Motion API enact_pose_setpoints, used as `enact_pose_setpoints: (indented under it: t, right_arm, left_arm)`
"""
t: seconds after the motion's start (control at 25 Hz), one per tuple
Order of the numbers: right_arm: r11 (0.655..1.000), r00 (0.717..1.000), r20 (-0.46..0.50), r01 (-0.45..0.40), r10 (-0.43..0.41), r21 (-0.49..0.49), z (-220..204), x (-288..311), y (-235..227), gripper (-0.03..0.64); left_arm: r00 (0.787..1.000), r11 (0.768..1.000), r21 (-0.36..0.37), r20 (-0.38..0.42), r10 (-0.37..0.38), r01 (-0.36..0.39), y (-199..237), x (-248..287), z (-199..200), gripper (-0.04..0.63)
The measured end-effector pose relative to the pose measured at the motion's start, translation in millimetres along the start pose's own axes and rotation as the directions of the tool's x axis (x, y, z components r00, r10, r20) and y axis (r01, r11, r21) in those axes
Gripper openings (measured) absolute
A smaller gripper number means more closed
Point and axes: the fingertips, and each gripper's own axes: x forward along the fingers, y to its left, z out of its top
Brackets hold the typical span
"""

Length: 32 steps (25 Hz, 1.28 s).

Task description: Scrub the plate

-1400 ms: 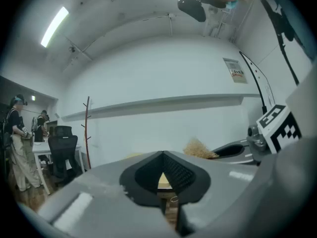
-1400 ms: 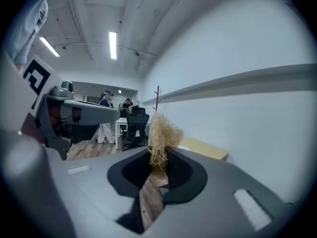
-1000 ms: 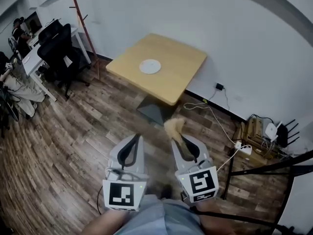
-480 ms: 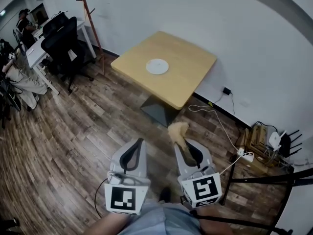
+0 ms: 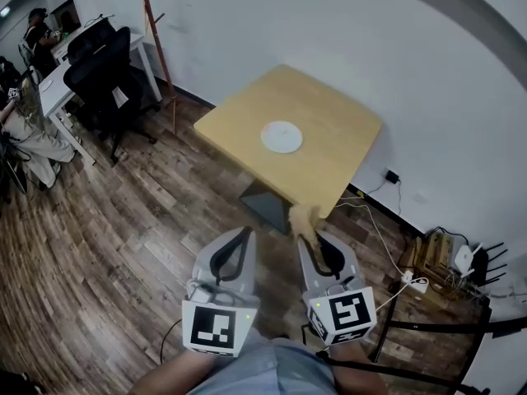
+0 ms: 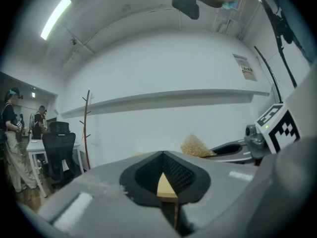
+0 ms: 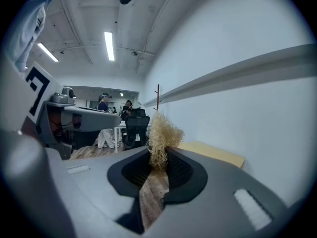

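**Holding one scrubber, plate well ahead**

I count one white plate (image 5: 282,137), near the middle of one wooden worktop (image 5: 329,105) and well apart from both tongs. Right tongs (image 5: 307,235) are clamped on one straw-coloured scrubber (image 5: 301,217), its tuft sticking out past the tips. Left tongs (image 5: 244,232) are closed tip to tip on nothing. The plate is too small for me to tell what's on it. My arms are cut off at the bottom edge.

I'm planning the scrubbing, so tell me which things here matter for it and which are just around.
For the job: plate, table under it, fibrous scrubber held by right gripper.
Just around: office chair, coat stand, router, cables.
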Motion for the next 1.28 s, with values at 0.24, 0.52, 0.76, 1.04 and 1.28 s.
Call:
enact_pose_setpoints:
  t: [0.24, 0.52, 0.76, 1.04, 1.28]
  right_arm:
    - [1.000, 0.999, 0.025, 0.022, -0.022, 0.008, 20.6, 61.6, -3.3, 0.072]
    - [0.997, 0.996, 0.038, 0.077, -0.077, 0.011, 33.4, 97.9, -14.0, 0.072]
    - [0.992, 0.992, -0.015, 0.124, -0.124, 0.034, 16.0, 106.9, -33.5, 0.072]
    - [0.985, 0.986, -0.085, 0.151, -0.144, 0.080, -14.5, 138.0, -80.1, 0.072]
    - [0.982, 0.986, -0.086, 0.151, -0.142, 0.109, -17.5, 189.3, -143.8, 0.072]
  left_arm:
    - [0.999, 0.999, 0.016, 0.020, -0.038, 0.038, 48.5, 41.0, 11.2, 0.020]
    - [0.996, 0.997, 0.016, 0.029, -0.081, 0.081, 79.0, 72.6, 16.3, 0.020]
    - [0.990, 0.991, -0.015, -0.026, -0.136, 0.136, 74.8, 102.4, -4.3, 0.020]
    - [0.977, 0.986, -0.040, -0.131, -0.166, 0.162, 70.9, 163.1, -40.2, 0.020]
    - [0.967, 0.984, -0.006, -0.187, -0.173, 0.175, 70.1, 243.1, -46.9, 0.020]
